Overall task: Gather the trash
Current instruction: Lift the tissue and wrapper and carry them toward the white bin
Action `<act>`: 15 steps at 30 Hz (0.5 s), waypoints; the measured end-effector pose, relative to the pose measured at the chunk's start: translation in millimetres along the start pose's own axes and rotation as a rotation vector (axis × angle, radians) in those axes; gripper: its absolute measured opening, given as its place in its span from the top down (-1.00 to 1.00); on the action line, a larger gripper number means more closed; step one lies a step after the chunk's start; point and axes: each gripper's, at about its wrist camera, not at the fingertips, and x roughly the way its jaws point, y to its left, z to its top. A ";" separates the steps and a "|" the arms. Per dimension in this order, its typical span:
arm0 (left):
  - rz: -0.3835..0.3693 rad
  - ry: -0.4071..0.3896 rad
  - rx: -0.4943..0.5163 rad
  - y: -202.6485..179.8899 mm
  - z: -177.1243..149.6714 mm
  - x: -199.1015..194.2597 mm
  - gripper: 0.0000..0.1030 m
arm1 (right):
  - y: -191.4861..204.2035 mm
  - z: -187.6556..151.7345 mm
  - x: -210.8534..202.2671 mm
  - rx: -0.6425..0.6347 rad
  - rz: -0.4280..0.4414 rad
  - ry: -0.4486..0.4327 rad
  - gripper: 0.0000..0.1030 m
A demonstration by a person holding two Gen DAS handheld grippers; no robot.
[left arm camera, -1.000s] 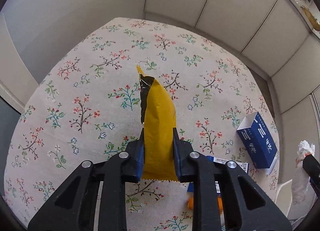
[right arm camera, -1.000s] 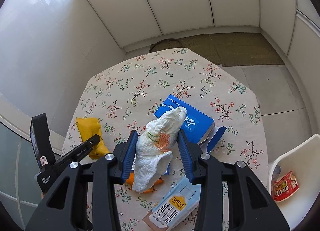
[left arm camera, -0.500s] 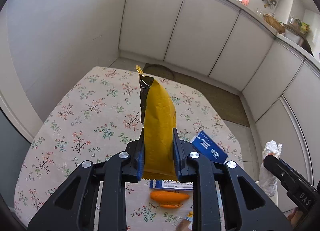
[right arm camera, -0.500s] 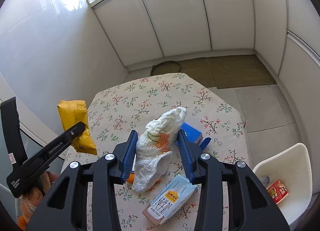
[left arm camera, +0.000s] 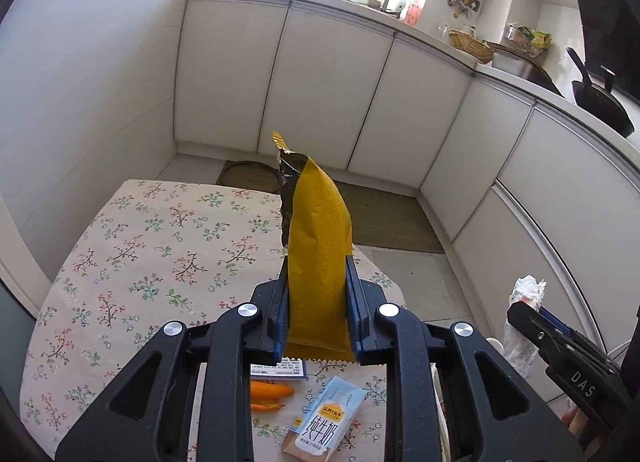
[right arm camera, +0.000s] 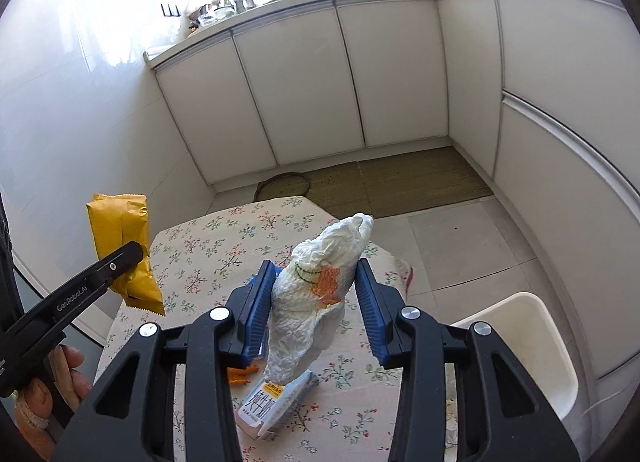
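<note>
Left gripper was clamped on the yellow snack wrapper, pads pressing both flat faces near the serrated bottom seam. Wrapper was held clear above the floral table, not touching it; judged to be lifted for carrying to a bin. Long axis ran forward along the fingers, torn open end pointing away from the camera, sealed serrated end toward it.

On the table below the grippers lay a milk carton on its side and orange peel just beside it; both judged uncollected.

Right gripper was closed around a crumpled white tissue with an orange stain. The left pad touched the wad; contact at the right pad was hard to confirm. Tissue was also off the table. Its long axis ran along the fingers, narrower tip pointing forward and up, loose tail hanging back below the pads.

White bin stood right of the table, well below the tissue; judged the drop target.
</note>
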 end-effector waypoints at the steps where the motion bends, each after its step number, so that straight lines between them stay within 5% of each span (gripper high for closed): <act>1: -0.007 0.003 0.006 -3.2 -1.5 1.8 0.57 | -5.0 -0.2 -3.0 0.008 -0.012 -0.005 0.20; 15: -0.089 0.050 0.106 -68.4 -29.9 23.5 0.56 | -102.1 -12.7 -25.8 0.127 -0.267 -0.038 0.20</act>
